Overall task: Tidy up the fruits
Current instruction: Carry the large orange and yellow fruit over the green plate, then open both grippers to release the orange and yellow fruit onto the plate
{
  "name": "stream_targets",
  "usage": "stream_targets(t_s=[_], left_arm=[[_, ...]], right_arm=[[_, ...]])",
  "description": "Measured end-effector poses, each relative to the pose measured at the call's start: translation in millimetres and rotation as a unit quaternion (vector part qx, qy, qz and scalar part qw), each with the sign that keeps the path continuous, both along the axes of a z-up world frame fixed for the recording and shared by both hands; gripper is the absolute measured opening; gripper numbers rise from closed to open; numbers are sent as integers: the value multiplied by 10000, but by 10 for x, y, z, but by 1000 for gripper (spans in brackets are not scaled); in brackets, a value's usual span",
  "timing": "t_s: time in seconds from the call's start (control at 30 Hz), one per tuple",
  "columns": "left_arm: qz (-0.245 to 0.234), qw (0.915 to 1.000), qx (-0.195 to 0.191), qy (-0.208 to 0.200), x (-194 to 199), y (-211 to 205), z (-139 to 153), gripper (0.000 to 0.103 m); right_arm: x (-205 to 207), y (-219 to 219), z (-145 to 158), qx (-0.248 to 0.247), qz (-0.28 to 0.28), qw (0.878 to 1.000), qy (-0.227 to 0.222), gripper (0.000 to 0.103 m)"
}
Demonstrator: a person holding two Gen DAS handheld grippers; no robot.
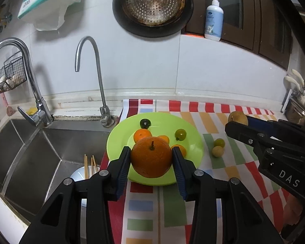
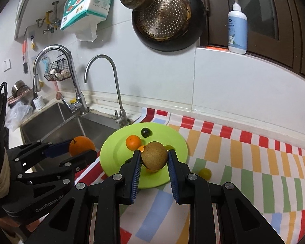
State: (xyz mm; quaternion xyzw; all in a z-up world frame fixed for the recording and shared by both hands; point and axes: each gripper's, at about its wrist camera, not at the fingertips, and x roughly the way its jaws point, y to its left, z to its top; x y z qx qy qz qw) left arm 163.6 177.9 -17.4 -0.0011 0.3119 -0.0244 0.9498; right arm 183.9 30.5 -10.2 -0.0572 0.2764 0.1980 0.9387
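My left gripper is shut on a large orange and holds it above the near part of a green plate; it also shows in the right wrist view. My right gripper is shut on a brown kiwi above the same plate; the kiwi also shows in the left wrist view. On the plate lie small oranges, a dark fruit and a green fruit. Two small yellow-green fruits lie on the cloth to the right of the plate.
A steel sink with two faucets lies left of the plate, with chopsticks in a holder. A striped cloth covers the counter. A pan hangs on the wall and a soap bottle stands on the ledge.
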Motion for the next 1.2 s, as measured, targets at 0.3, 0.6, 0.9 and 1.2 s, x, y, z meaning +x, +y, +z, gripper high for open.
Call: stream_targets(t_s=[0.3, 0.6, 0.9, 1.2], left_arm=[[41, 9998, 142, 117, 315, 65, -127, 40], [16, 9990, 223, 392, 602, 135, -361, 40], [-121, 9977, 318, 581, 823, 158, -524, 40], [31, 9985, 294, 468, 807, 169, -451, 61]], right_arm=[[361, 87, -145, 28, 14, 9999, 163, 27], [731, 187, -424, -53, 83, 9984, 552, 27], [985, 261, -648, -194, 114, 9967, 786, 27], [1034, 170, -610, -61, -65, 9974, 711, 37]])
